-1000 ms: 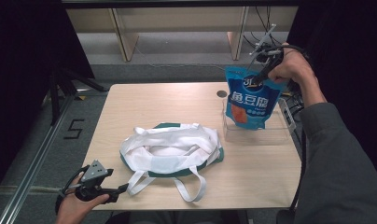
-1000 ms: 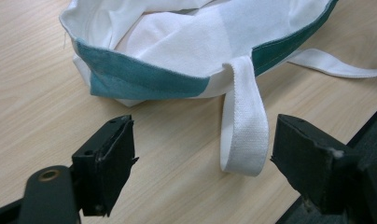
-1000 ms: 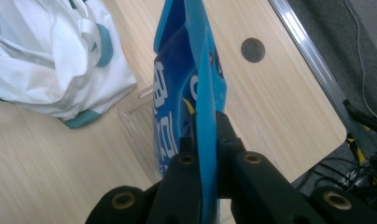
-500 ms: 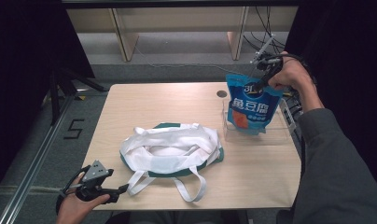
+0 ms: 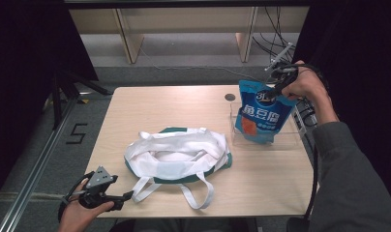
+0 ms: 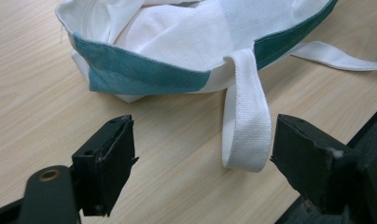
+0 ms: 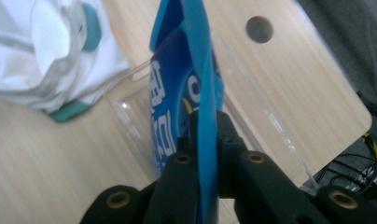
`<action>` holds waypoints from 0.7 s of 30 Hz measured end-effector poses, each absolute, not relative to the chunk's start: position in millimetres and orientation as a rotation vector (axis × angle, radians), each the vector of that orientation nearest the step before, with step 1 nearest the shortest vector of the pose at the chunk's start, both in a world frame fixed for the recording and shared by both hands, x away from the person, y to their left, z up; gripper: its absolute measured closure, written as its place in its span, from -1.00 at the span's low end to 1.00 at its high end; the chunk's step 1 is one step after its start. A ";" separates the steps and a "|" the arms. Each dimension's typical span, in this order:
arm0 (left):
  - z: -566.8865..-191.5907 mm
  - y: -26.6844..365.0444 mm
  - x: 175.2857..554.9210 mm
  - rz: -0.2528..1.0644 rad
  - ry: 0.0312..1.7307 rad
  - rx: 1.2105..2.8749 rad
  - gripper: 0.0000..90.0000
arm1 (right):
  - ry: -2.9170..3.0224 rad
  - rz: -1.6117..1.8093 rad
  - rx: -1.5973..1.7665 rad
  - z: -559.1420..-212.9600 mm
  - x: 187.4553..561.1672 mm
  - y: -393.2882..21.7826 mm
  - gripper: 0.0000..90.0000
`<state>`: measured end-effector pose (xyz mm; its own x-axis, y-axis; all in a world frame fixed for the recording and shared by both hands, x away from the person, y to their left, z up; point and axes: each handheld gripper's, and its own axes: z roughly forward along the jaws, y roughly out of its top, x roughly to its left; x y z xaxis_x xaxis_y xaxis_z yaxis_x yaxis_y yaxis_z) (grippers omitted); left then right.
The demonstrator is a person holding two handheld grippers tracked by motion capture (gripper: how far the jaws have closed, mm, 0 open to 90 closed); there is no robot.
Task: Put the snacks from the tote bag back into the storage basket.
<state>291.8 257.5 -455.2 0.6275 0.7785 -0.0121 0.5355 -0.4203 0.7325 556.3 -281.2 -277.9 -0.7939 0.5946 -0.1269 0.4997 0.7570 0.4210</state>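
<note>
Gripping the top edge of one blue snack pouch (image 5: 260,116), our right tool (image 5: 275,91) sits at the upper right of the high frame; its jaws have just eased open a touch, yet the pads press on the pouch's seam. We see the pouch hanging upright inside one clear tray (image 5: 293,140) on the desk (image 5: 150,108). Our left tool (image 5: 117,200), at the lower left, stands wide open with nothing in it. We count one white-and-green tote bag (image 5: 179,154) mid-frame, with two white handles; one handle (image 6: 245,126) lies between the left jaws.
</note>
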 end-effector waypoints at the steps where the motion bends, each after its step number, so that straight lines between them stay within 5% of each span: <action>1: -454.5 257.5 291.8 0.426 1.028 2.133 -0.55 | 2.680 0.570 0.858 -277.1 552.7 -283.0 0.88; 21: -455.1 257.0 291.6 0.425 1.030 2.129 -0.54 | 2.280 0.925 1.106 -282.5 489.6 -327.7 0.07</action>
